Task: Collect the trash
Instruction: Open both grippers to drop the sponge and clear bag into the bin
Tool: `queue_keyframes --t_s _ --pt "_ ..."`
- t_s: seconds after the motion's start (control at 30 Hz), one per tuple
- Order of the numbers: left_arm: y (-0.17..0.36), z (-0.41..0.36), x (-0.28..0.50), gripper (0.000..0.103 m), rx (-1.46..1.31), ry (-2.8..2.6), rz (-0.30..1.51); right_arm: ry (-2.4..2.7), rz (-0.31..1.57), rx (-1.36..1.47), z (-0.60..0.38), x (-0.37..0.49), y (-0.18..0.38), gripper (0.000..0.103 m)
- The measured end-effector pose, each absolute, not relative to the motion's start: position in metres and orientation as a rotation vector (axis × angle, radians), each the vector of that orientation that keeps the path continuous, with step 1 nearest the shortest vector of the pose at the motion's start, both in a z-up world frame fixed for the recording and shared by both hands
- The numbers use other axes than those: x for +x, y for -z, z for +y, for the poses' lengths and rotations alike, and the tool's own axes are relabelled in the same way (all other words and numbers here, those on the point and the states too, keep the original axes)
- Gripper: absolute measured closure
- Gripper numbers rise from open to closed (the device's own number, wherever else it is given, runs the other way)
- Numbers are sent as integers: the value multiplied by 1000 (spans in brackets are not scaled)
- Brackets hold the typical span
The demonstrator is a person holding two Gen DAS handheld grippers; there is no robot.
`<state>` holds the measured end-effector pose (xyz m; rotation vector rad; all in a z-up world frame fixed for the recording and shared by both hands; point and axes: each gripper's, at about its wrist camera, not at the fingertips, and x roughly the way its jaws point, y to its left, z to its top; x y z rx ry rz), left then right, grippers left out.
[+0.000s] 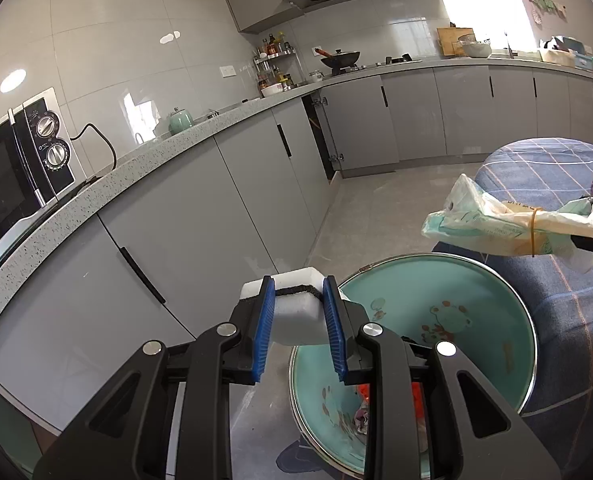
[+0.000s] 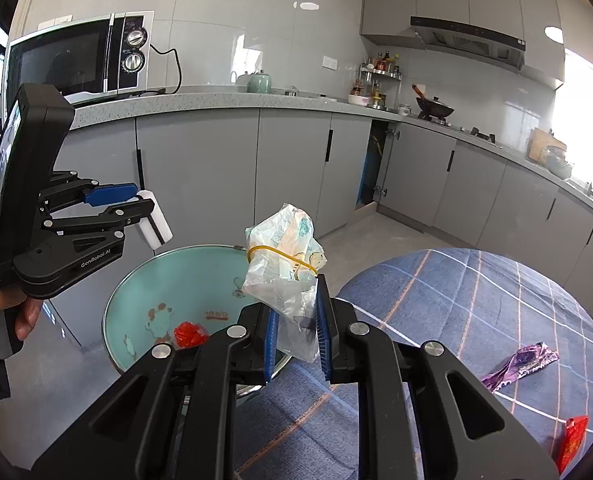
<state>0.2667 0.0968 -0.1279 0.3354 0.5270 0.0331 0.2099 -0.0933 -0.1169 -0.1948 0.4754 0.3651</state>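
- While the teal basin sits just below and ahead of both pairs of fingers, the trash is split three ways: some held, some in the basin, some on the cloth.
- Left gripper: its blue fingers are clenched on a white foam block, which sticks out past the tips and hangs over the near-left rim of the basin.
- Right gripper: its fingers are clamped on the loose end of a crumpled plastic bag bound with a yellow rubber band; the bundle juts up beyond the tips, beside the basin's right rim.
- Inside the basin lies a red wrapper, low and left of the right fingers.
- Right of those fingers, on the blue checked cloth covering the surface, lie a purple wrapper and, nearer the edge of view, another red wrapper, well apart from the basin.
- A person's hand grips the left gripper's handle.
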Motion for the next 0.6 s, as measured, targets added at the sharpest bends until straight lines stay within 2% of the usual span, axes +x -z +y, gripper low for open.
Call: queue_keyframes --t_s 0.4,0.43,0.47,0.5,0.53,0.6 --pt "131 90 265 75 344 -14 532 -381 484 -196 -92 212 118 85" --pt "132 89 265 72 345 -10 531 -385 488 -197 -92 213 119 83" --pt "132 88 264 67 346 -9 529 -393 494 -198 -91 214 120 78" --pt "132 87 264 45 348 -17 522 -398 493 -200 -90 214 121 73" --pt "131 87 262 30 349 -29 511 -396 487 -201 -90 213 122 61" --pt "130 87 261 30 348 -23 504 -399 485 -192 -92 213 121 59"
